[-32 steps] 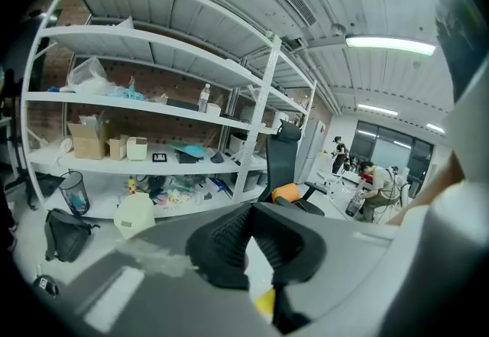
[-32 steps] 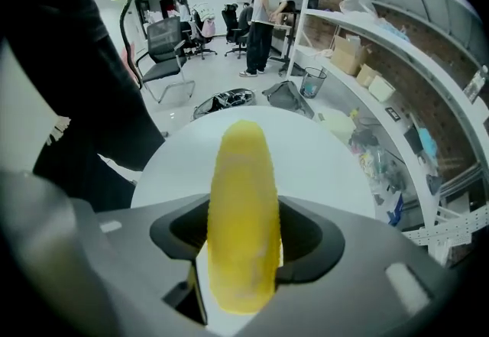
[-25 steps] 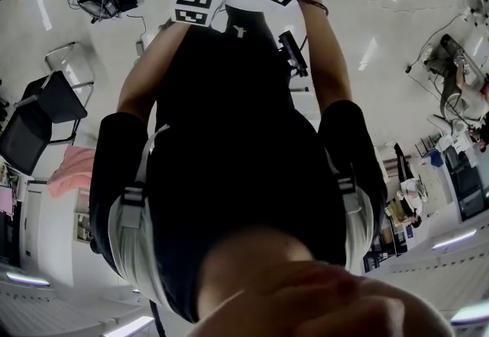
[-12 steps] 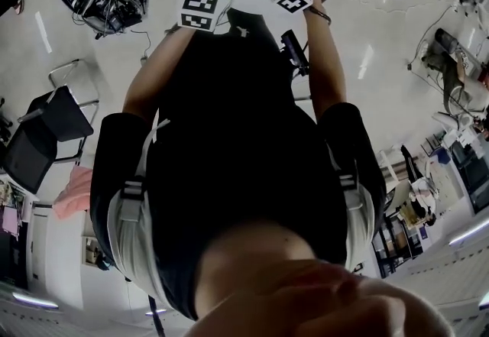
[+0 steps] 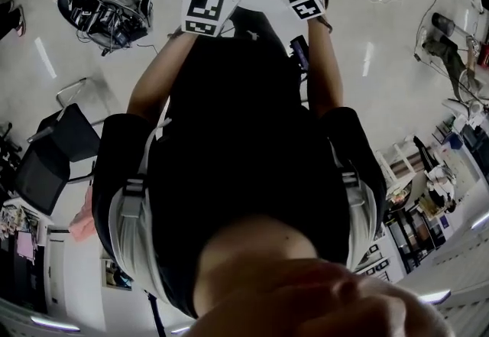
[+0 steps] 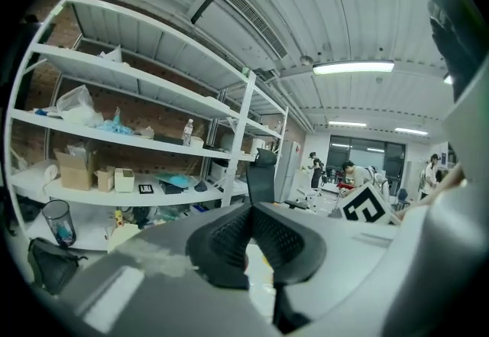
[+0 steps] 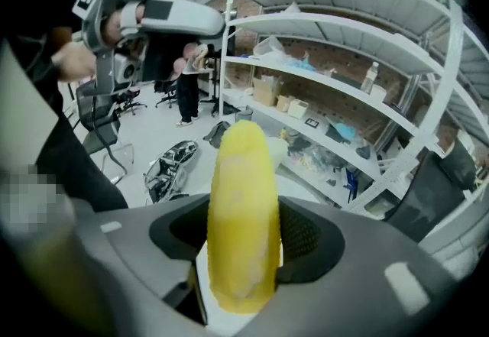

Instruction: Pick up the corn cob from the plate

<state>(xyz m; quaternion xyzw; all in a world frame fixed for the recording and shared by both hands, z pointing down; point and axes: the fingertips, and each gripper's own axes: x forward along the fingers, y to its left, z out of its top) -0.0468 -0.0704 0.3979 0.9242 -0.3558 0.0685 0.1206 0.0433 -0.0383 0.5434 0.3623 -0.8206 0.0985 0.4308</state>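
R gripper [image 7: 243,232] fingers [image 7: 302,234] pinch corn cob [image 7: 241,198]; L gripper [image 6: 251,228] fingers [image 6: 228,239] pressed together, empty.

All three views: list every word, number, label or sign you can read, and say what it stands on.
No readable text in any view.
Left marker cube and right marker cube: black-and-white square patterns only, no words.
Small dark card on the shelf: too small to read.
Bottle label: too small to read.
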